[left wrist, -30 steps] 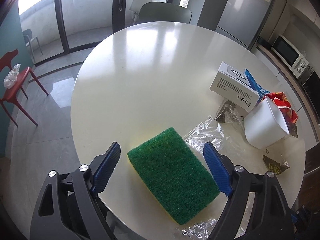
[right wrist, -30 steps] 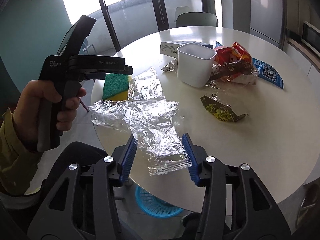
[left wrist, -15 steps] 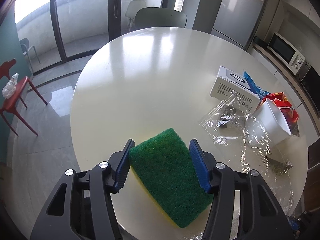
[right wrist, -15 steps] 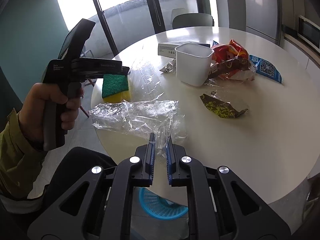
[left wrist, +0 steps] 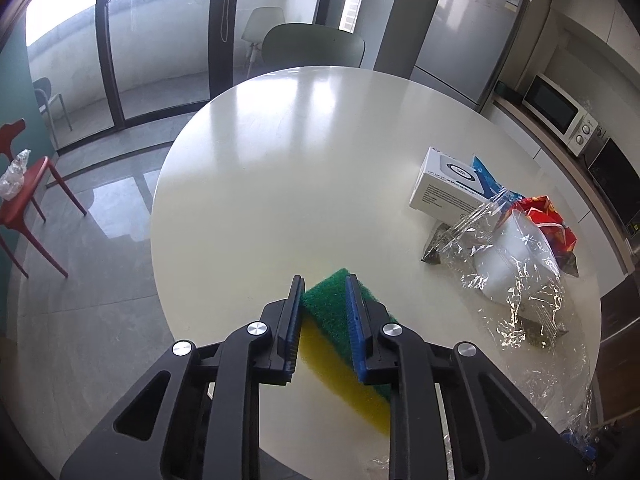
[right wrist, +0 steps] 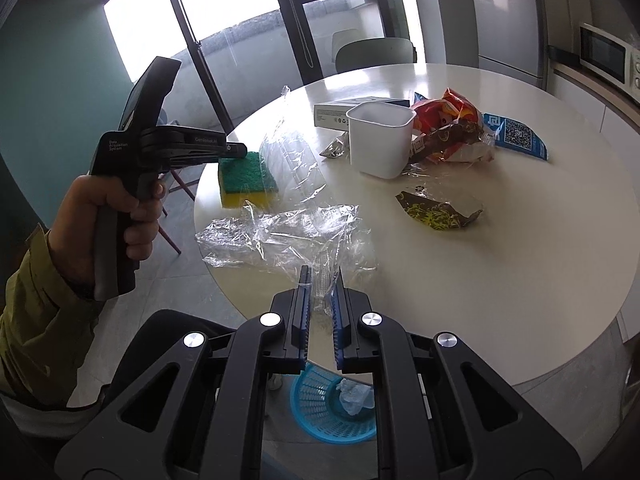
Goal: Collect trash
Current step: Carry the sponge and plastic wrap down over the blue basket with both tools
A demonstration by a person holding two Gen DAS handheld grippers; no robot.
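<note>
My right gripper (right wrist: 320,280) is shut on a large sheet of clear plastic wrap (right wrist: 288,228) at the near edge of the round white table (right wrist: 520,264). The wrap is lifted and stretches toward the sponge; it also shows in the left wrist view (left wrist: 520,280). My left gripper (left wrist: 322,288) is shut on a green and yellow sponge (left wrist: 332,304) and holds it tilted at the table's left edge. The sponge (right wrist: 244,176) and the left gripper (right wrist: 236,150) show in the right wrist view. A dark yellow-printed wrapper (right wrist: 436,210) lies on the table.
A white tub (right wrist: 380,140), a white box (right wrist: 344,110), red snack bags (right wrist: 448,120) and a blue packet (right wrist: 516,136) sit at the back. A blue basket (right wrist: 332,408) holding crumpled plastic stands on the floor below the table edge. A red chair (left wrist: 28,188) stands left.
My left gripper closed on the sponge and tilted it up on edge. My right gripper closed on the plastic wrap and pulled it up and toward me.
</note>
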